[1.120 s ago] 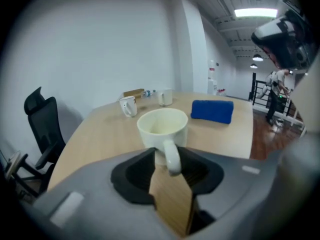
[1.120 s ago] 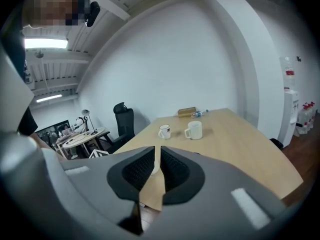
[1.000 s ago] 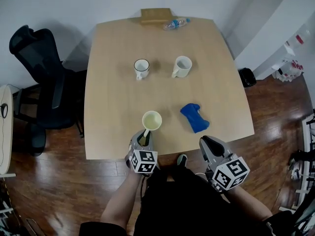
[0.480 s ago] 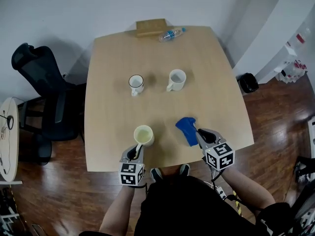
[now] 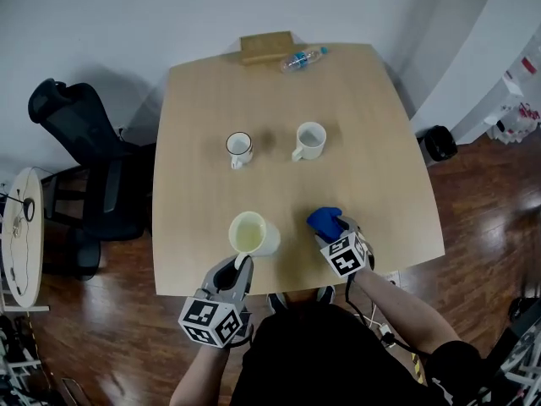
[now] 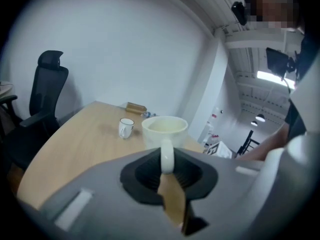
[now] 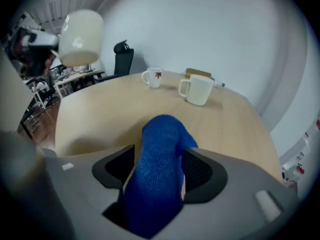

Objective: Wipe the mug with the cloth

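Surface [image 5: 194, 100]: light wood, below both tongs.
Mug [image 5: 251, 233]: cream, its handle clamped in the closed left tongs [image 6: 167, 166]; only the left gripper view shows this pinch.
Cloth [image 7: 157, 149]: blue, bunched between the jaws of the right tongs [image 5: 334, 227], which stand apart and have just been opening; the head view hides that gap.

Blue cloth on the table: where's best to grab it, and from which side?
Take the blue cloth by its raised, bunched near end, coming down from the person's side: that hump stands clear of the table, so a claw could probably close across it.
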A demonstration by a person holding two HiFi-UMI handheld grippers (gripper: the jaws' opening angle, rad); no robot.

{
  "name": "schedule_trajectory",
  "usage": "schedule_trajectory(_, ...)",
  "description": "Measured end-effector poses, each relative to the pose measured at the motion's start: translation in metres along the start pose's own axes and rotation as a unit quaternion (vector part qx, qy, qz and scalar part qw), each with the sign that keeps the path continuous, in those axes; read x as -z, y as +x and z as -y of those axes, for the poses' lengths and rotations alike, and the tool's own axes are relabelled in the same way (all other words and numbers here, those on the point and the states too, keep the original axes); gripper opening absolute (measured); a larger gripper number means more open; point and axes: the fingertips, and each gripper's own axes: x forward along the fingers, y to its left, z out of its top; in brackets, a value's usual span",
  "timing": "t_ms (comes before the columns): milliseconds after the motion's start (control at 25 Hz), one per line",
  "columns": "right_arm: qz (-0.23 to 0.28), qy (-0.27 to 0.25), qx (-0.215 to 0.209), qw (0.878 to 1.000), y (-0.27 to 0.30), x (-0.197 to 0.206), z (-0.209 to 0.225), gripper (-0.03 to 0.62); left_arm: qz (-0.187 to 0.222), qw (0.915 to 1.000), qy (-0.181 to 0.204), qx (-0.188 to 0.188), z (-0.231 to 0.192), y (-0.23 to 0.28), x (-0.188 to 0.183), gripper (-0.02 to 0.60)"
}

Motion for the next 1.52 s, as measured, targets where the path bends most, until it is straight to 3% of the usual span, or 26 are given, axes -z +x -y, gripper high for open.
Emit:
schedule_trajectory(40, -0.011, 0.005, 0.006, 1.000, 0.006, 0.006, 0.003, 0.277, 0.001, 1.0000, 0.001, 0.004, 0.006, -0.001, -0.005, 0.044)
schedule_trajectory(80, -0.013, 0.011, 0.010, 1.000, 0.009, 0.009, 0.005, 0.184, 0.001, 1.0000, 0.003, 0.008, 0.011, -0.001, -0.008, 0.044)
schedule_trajectory(160, -0.002, 0.017, 0.010, 1.000, 0.009, 0.008, 0.009, 0.127, 0.000, 0.9999, 0.005, 0.013, 0.017, -0.001, -0.012, 0.044)
schedule_trajectory(320, 0.027, 0.039, -0.004, 0.999, 0.005, 0.005, 0.014, 0.115, 0.004, 0.9996, -0.004, 0.026, 0.014, 0.006, -0.006, 0.044)
schedule_trajectory(440, 0.106, 0.083, -0.017, 0.991, -0.022, -0.026, 0.026, 0.115, 0.005, 0.9992, -0.014, 0.038, 0.013, 0.012, -0.012, 0.044)
schedule_trajectory(560, 0.246, 0.088, -0.034, 0.965, -0.097, -0.103, 0.035, 0.115, 0.011, 0.9981, -0.012, 0.059, 0.019, 0.016, -0.031, 0.043)
schedule_trajectory(680, 0.394, 0.013, -0.065, 0.917, -0.199, -0.194, 0.016, 0.117, 0.028, 0.9948, -0.037, 0.091, 0.030, 0.020, -0.061, 0.043)
schedule_trajectory(760, 0.459, -0.047, -0.094, 0.882, -0.256, -0.238, -0.012, 0.117, 0.046, 0.9905, -0.066, 0.111, 0.036, 0.025, -0.082, 0.043)
schedule_trajectory(800, 0.469, -0.083, -0.102, 0.873, -0.270, -0.250, -0.027, 0.117, 0.057, 0.9877, -0.081, 0.121, 0.038, 0.028, -0.091, 0.044)
schedule_trajectory(880, 0.448, -0.177, -0.089, 0.872, -0.272, -0.254, -0.055, 0.117, 0.073, 0.9822, -0.107, 0.136, 0.044, 0.034, -0.109, 0.044)
schedule_trajectory(920, 0.436, -0.227, -0.069, 0.868, -0.267, -0.255, -0.067, 0.117, 0.079, 0.9801, -0.115, 0.141, 0.048, 0.036, -0.117, 0.044)
schedule_trajectory(1000, 0.429, -0.312, -0.014, 0.848, -0.258, -0.256, -0.083, 0.117, 0.087, 0.9772, -0.121, 0.151, 0.058, 0.039, -0.127, 0.043)
schedule_trajectory(1080, 0.425, -0.366, 0.033, 0.827, -0.253, -0.254, -0.091, 0.117, 0.090, 0.9765, -0.116, 0.158, 0.066, 0.040, -0.129, 0.043)
schedule_trajectory(1160, 0.421, -0.383, 0.050, 0.821, -0.254, -0.254, -0.091, 0.117, 0.088, 0.9764, -0.109, 0.165, 0.070, 0.039, -0.128, 0.043)
schedule_trajectory(1240, 0.420, -0.364, 0.041, 0.830, -0.261, -0.256, -0.081, 0.117, 0.084, 0.9753, -0.103, 0.176, 0.073, 0.035, -0.126, 0.044)
schedule_trajectory(1320, 0.427, -0.311, 0.004, 0.849, -0.273, -0.261, -0.064, 0.117, 0.076, 0.9729, -0.095, 0.197, 0.077, 0.029, -0.124, 0.044)
schedule_trajectory(1400, 0.440, -0.194, -0.086, 0.873, -0.285, -0.267, -0.047, 0.117, 0.064, 0.9692, -0.079, 0.224, 0.083, 0.021, -0.123, 0.044)
schedule_trajectory(1440, 0.443, -0.120, -0.148, 0.876, -0.290, -0.270, -0.039, 0.117, 0.058, 0.9666, -0.069, 0.240, 0.086, 0.015, -0.122, 0.046)
schedule_trajectory(1480, 0.439, -0.055, -0.215, 0.871, -0.293, -0.271, -0.032, 0.117, 0.053, 0.9632, -0.060, 0.257, 0.090, 0.008, -0.121, 0.046)
schedule_trajectory(1520, 0.431, -0.010, -0.283, 0.857, -0.294, -0.270, -0.025, 0.117, 0.047, 0.9586, -0.051, 0.276, 0.096, 0.001, -0.121, 0.046)
